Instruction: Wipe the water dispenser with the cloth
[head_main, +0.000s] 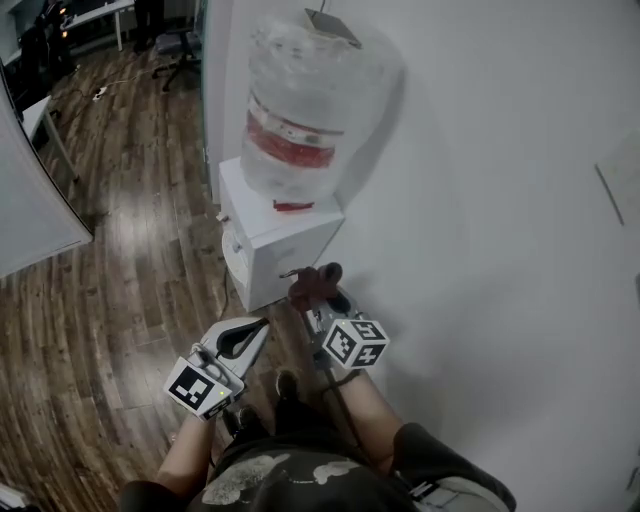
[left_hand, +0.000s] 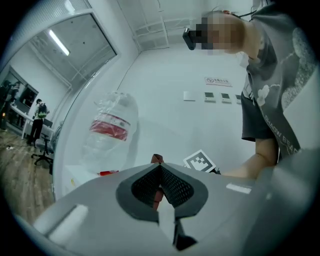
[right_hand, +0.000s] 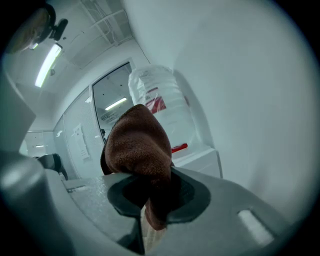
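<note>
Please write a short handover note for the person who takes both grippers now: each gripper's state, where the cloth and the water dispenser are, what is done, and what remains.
Right gripper: shut on the brown cloth, which is bunched above its jaws.
Left gripper: shut, holding nothing, low beside the right one.
Water dispenser: white, against the wall, with the bottle on top, just ahead of both grippers.
Done: the cloth is picked up and brought before the dispenser.
Left: the cloth does not seem to touch the dispenser yet, so probably all the wiping.
</note>
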